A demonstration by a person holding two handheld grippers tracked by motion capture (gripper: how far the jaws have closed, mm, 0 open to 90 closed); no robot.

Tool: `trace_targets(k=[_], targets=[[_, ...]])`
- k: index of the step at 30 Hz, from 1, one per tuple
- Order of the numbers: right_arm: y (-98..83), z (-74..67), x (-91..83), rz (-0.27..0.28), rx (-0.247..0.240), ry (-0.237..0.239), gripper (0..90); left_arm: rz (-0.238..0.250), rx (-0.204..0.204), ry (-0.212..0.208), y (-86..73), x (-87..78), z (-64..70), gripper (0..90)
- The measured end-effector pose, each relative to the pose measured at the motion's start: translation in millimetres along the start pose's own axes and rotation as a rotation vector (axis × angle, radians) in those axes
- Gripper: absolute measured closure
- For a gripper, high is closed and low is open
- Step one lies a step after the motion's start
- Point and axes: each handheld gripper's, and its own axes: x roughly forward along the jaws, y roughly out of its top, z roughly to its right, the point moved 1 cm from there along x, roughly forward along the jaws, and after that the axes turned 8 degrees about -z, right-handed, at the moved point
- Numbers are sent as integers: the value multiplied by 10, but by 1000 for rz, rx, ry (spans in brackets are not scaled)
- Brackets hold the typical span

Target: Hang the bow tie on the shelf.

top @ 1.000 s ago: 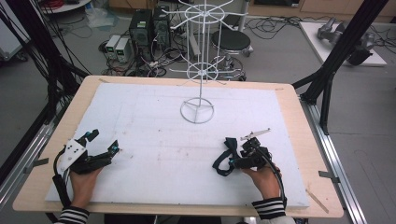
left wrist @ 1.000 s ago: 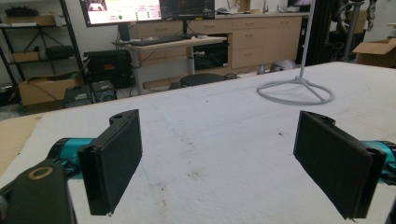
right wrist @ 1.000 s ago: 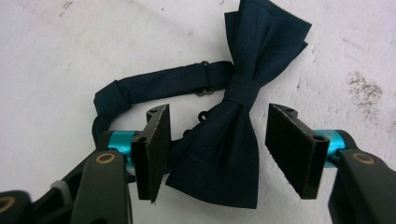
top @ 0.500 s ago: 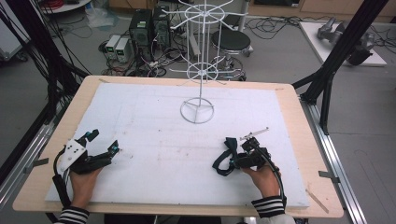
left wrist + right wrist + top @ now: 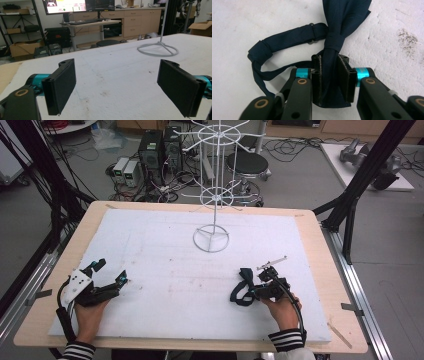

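A dark navy bow tie (image 5: 287,37) with its strap looped lies on the white foam board (image 5: 160,250) at the front right. My right gripper (image 5: 330,60) is shut on one wing of the bow tie (image 5: 241,287); its jaws have just been closing and the cloth is pinched between the pads. In the high view the right gripper (image 5: 252,292) lies low on the board, pointing left. My left gripper (image 5: 111,271) rests at the front left, far from the tie, and stands open (image 5: 117,75) with nothing between its pads.
A white wire display stand (image 5: 211,240) with a ring base (image 5: 157,50) rises from the board's far middle. The foam board lies on a wooden table (image 5: 320,250). Black frame posts stand at both sides, with cables and computers on the floor behind.
The right gripper's jaws have drawn in on the bow tie. Both hands stay where they were, and the left gripper is unchanged.
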Motion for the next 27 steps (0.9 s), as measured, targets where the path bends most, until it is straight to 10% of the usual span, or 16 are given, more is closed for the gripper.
trace_targets(k=[27], targets=[[-11, -63, -111, 138, -49, 32, 789, 0, 1, 1, 0, 1, 2, 159]])
